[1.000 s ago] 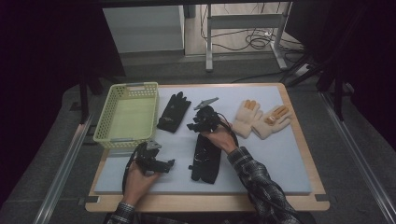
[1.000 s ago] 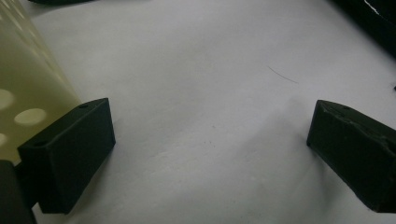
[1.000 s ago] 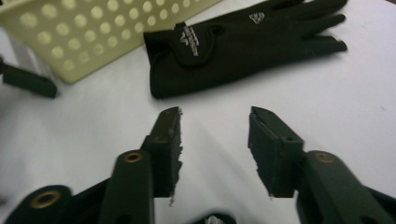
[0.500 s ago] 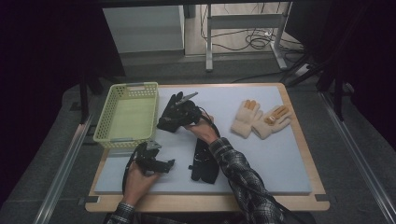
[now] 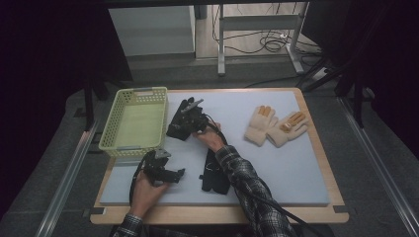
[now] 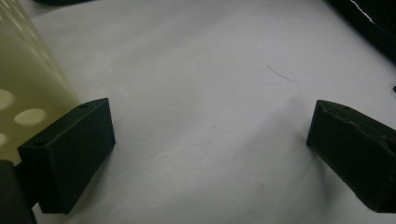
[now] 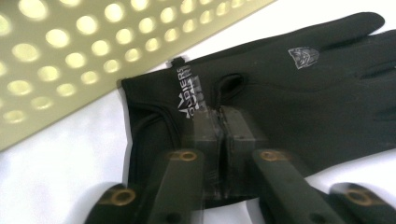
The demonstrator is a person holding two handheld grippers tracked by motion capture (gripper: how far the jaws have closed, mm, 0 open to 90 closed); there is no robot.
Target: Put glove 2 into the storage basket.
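A black glove (image 5: 179, 124) lies flat beside the basket, its logo and cuff (image 7: 303, 88) close in the right gripper view. My right gripper (image 5: 188, 123) is down on it. Its jaws (image 7: 223, 122) have just been closing and now meet on a pinch of the glove's fabric near the cuff. A second black glove (image 5: 215, 173) lies nearer the front. My left gripper (image 5: 168, 173) rests low over the white mat (image 6: 196, 84) with its jaws wide apart (image 6: 210, 140) and nothing between them.
A pale yellow perforated basket (image 5: 134, 123) stands at the left, its wall next to both grippers (image 6: 28, 88) (image 7: 70, 56). Two cream gloves (image 5: 259, 125) (image 5: 288, 126) lie at the right of the mat. A table frame and cables stand beyond the far edge.
My right gripper has moved left from the middle of the mat to the black glove by the basket and has closed on it. The left gripper has kept still.
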